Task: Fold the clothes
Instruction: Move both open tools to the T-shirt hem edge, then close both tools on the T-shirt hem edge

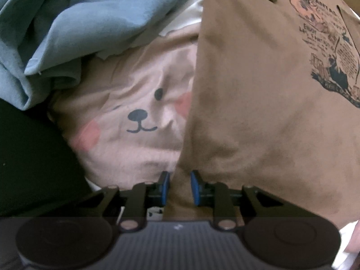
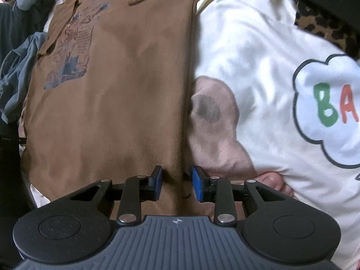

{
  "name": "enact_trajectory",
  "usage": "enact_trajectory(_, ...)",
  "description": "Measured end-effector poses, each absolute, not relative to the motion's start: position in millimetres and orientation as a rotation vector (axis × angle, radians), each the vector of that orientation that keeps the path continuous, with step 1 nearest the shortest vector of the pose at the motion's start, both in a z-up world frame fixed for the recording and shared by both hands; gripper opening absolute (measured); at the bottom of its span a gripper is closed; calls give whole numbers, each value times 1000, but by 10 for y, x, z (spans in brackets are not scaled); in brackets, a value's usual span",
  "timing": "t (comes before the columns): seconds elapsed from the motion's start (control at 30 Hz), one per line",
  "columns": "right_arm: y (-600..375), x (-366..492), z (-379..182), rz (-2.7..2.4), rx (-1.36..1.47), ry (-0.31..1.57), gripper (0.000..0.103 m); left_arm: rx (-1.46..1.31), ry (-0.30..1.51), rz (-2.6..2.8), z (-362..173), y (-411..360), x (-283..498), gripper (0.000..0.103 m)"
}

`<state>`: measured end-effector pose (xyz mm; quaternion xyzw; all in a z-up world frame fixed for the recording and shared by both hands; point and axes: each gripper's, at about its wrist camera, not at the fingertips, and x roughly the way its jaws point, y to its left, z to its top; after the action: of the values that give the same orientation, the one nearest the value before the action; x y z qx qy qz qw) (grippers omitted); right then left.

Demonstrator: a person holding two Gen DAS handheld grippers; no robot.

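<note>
A brown T-shirt (image 1: 258,90) with a dark printed graphic lies spread over a pile of clothes, and it also fills the left half of the right wrist view (image 2: 123,90). My left gripper (image 1: 180,187) points down at the shirt's near left edge and is shut on a bunch of that brown cloth between its blue pads. My right gripper (image 2: 175,184) straddles the shirt's near right edge. Its jaws stand a little apart, the cloth lies between them, and a thin shadowed gap shows at the right pad (image 2: 196,186).
Under the brown shirt lie a pink garment with a bear face (image 1: 135,117), a blue garment (image 1: 78,22) and a white shirt with a cloud print (image 2: 258,56). Leopard-print cloth (image 2: 326,31) sits far right. Bare digits (image 2: 272,180) of a person touch the white shirt.
</note>
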<state>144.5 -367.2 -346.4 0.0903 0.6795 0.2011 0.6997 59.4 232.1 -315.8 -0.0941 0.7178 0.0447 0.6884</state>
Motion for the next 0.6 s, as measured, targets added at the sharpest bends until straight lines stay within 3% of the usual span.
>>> enact_trajectory(0.2, -3642, 1433, -3558, 466, 237, 1519, 27, -232, 1620, 102, -3159, 2322, 618, 25)
enact_trajectory(0.33, -3666, 1438, -3573, 469, 289, 1523, 13, -215, 1621, 99, -3146, 2281, 637, 25)
enact_trajectory(0.6, -3633, 1415, -3590, 468, 319, 1511, 12, -229, 1649, 105, -3031, 2304, 567, 26)
